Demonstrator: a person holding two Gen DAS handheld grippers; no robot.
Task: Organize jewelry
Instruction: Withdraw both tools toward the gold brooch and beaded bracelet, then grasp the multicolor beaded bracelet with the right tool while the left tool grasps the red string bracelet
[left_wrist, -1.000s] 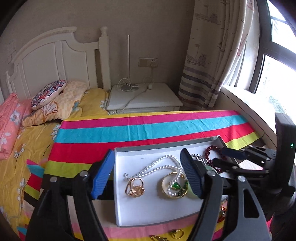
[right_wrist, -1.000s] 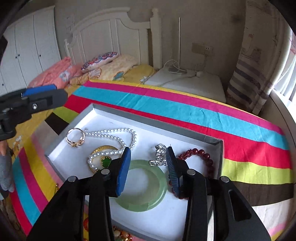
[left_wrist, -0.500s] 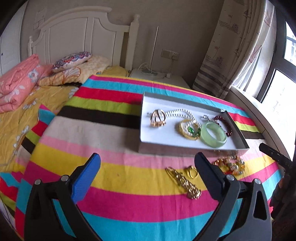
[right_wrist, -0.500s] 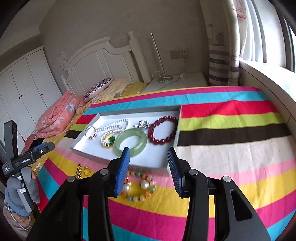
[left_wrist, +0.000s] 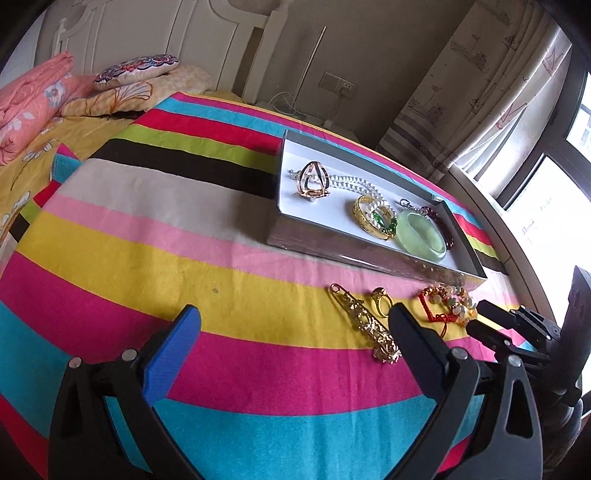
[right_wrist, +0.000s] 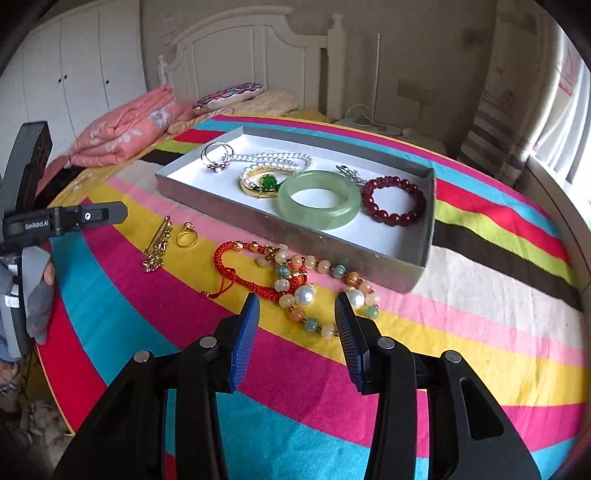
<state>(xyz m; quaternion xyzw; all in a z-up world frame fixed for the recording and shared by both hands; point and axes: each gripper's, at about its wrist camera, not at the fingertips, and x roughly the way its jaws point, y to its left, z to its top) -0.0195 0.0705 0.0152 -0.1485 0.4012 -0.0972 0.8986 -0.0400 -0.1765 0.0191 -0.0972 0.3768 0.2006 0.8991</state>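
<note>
Left gripper (left_wrist: 293, 328) jaws wide apart, just been opening, nothing between them. Right gripper (right_wrist: 297, 314) part open, empty – hovering over the beaded bracelet (right_wrist: 317, 284) on the striped blanket (right_wrist: 461, 332). Grey tray (right_wrist: 229, 212) at 12 o'clock holds the jade bangle (right_wrist: 319, 199); gold brooch (right_wrist: 157, 243) and gold ring (right_wrist: 186, 234) at 10 o'clock.

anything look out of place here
Yes: four pieces lie loose on the blanket outside the tray: a gold pin, gold ring, red cord bracelet and bead bracelet, the last two tangled together.
</note>
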